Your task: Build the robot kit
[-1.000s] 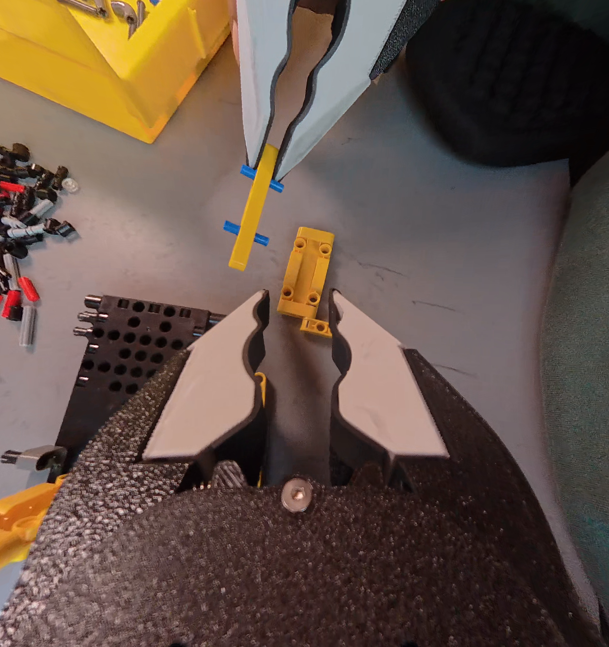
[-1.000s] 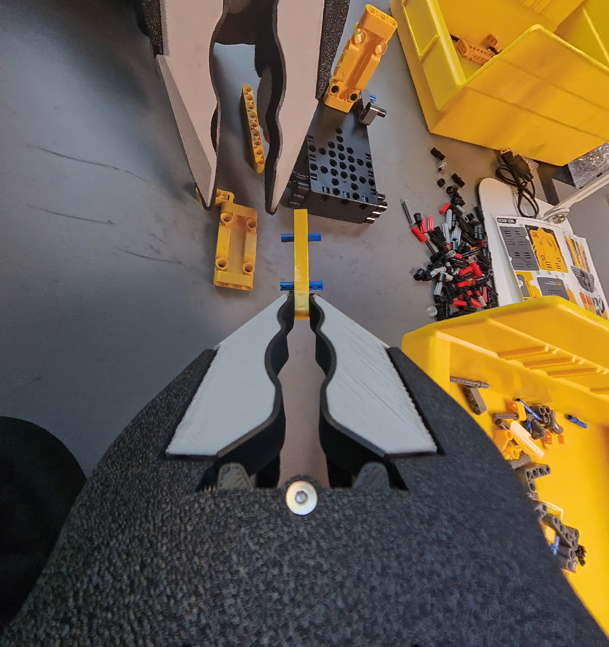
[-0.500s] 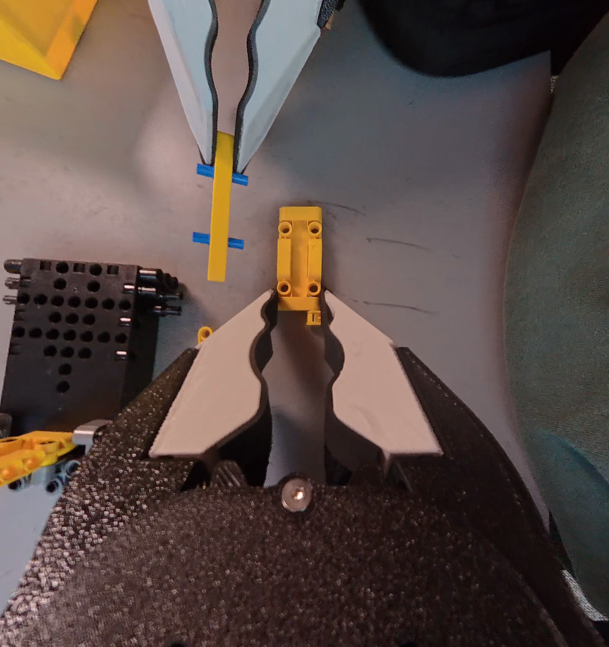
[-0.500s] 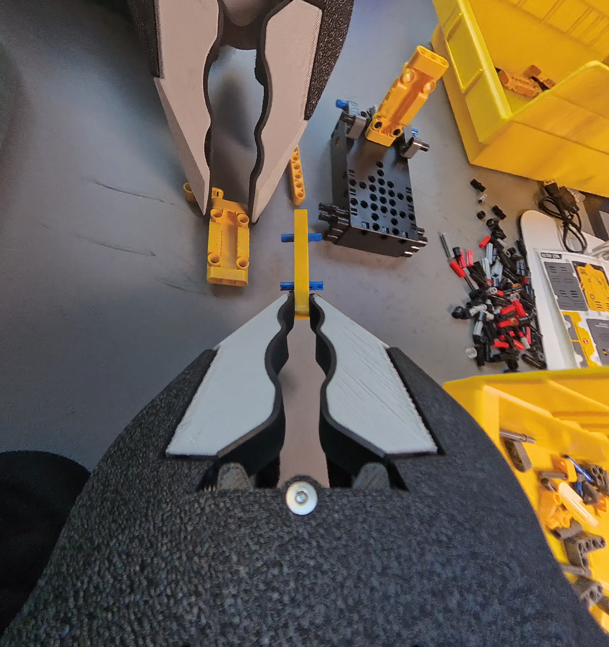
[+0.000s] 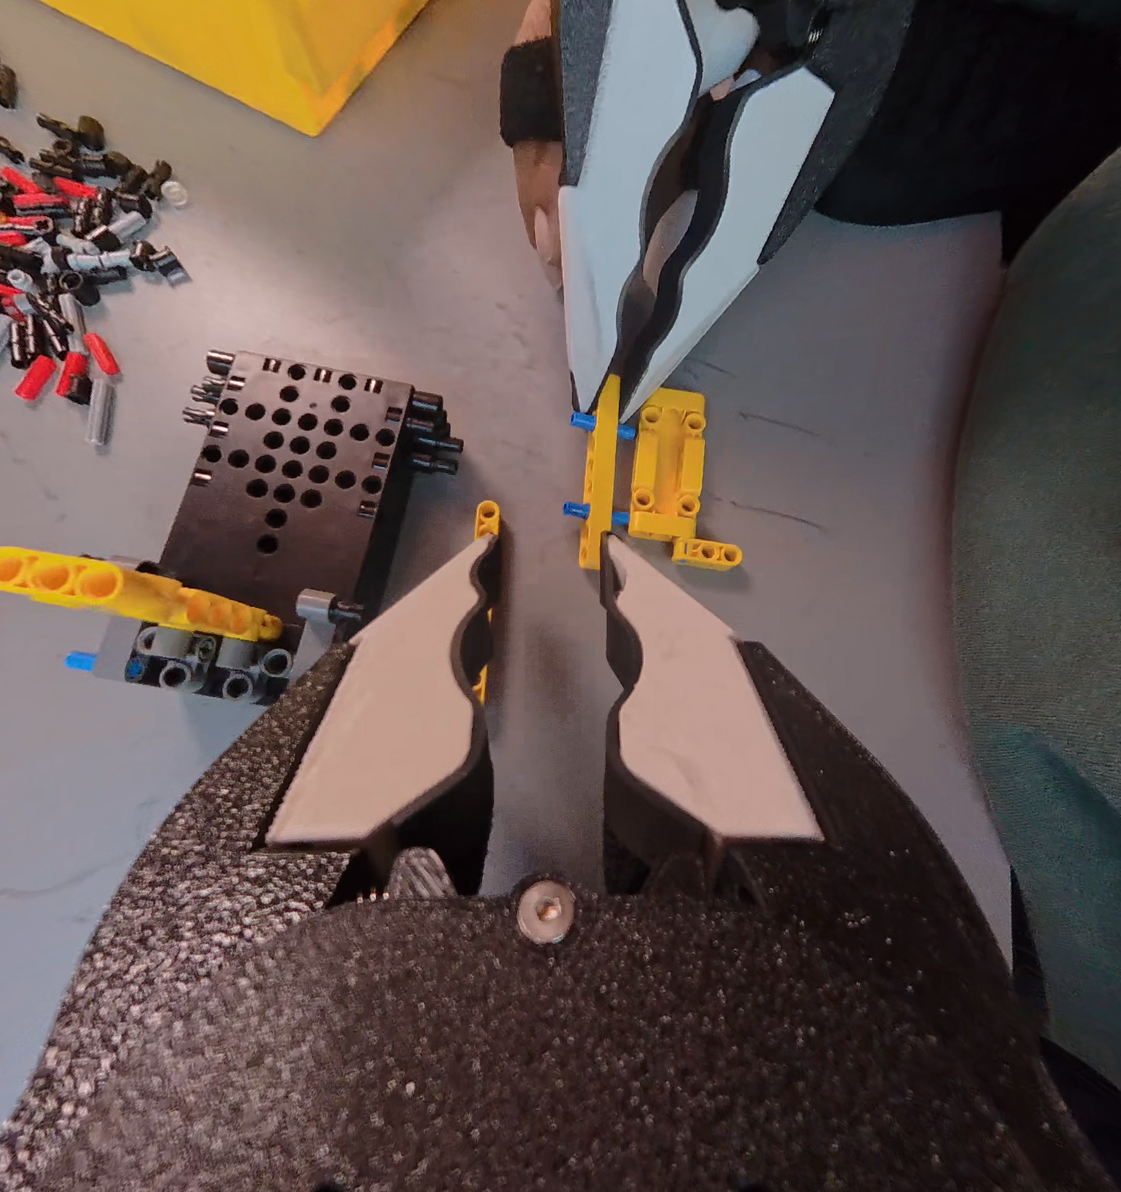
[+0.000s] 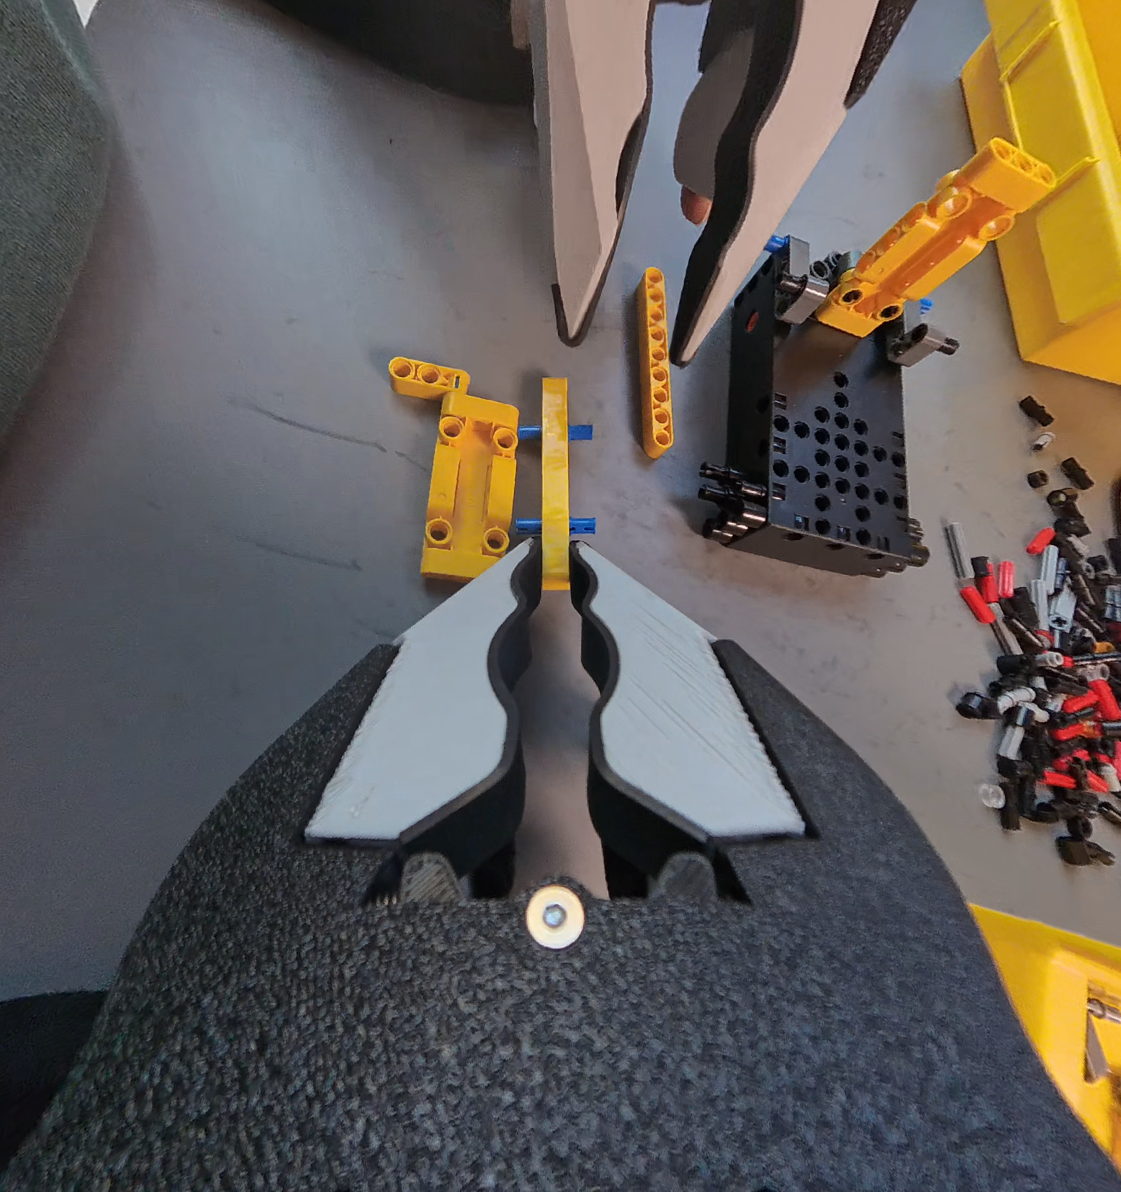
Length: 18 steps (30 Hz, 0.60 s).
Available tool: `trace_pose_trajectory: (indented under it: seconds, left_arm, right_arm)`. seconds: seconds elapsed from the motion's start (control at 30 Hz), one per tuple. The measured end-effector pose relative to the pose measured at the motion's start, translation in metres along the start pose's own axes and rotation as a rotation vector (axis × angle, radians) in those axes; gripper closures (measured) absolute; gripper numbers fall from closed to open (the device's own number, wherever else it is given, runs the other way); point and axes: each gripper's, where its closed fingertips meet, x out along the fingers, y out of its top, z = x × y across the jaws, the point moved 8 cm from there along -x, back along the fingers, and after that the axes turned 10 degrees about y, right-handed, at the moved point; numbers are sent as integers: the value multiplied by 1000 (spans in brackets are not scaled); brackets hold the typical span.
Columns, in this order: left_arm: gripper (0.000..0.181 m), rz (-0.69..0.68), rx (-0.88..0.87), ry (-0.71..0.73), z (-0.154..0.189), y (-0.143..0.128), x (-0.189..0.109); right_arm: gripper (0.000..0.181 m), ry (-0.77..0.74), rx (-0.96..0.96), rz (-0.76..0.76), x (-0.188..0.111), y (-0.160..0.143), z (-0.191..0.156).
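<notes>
Grey tabletop [image 6: 222,645], scuffed and strewn with building-toy parts, fills both views. At centre, the right gripper [image 6: 551,548] is clamped on the near end of a thin yellow beam [image 6: 555,464] held on edge, with two blue pins [image 6: 582,431] pushed crosswise through it. The beam stands right alongside a flat yellow frame piece [image 6: 471,480] lying on the table; the pins' tips on that side reach the frame's edge holes, though whether they are seated cannot be told. A small yellow angled connector [image 6: 426,374] sits at the frame's far corner.

Opposite, the left gripper [image 5: 548,548] hangs with its jaws spread and nothing between them; its right fingertip is just beside the beam's far end. A second yellow holed beam [image 6: 654,361] lies loose near its other fingertip.

Off to one side stands a black perforated block [image 6: 816,445] bearing black pins, grey connectors and an orange-yellow arm [image 6: 932,232]. A heap of red, black and grey pins [image 6: 1061,696] lies beyond, flanked by yellow bins [image 6: 1074,193].
</notes>
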Motion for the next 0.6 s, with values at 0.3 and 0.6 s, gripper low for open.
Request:
trace_pose_trajectory:
  seconds: [0.3, 0.6]
  left_arm:
    - [156, -73, 69, -40, 6, -8, 17]
    - [173, -63, 98, -42, 9, -9, 16]
  right_arm:
    - [174, 25, 42, 20, 1, 0, 1]
    - [166, 45, 86, 30, 1, 0, 5]
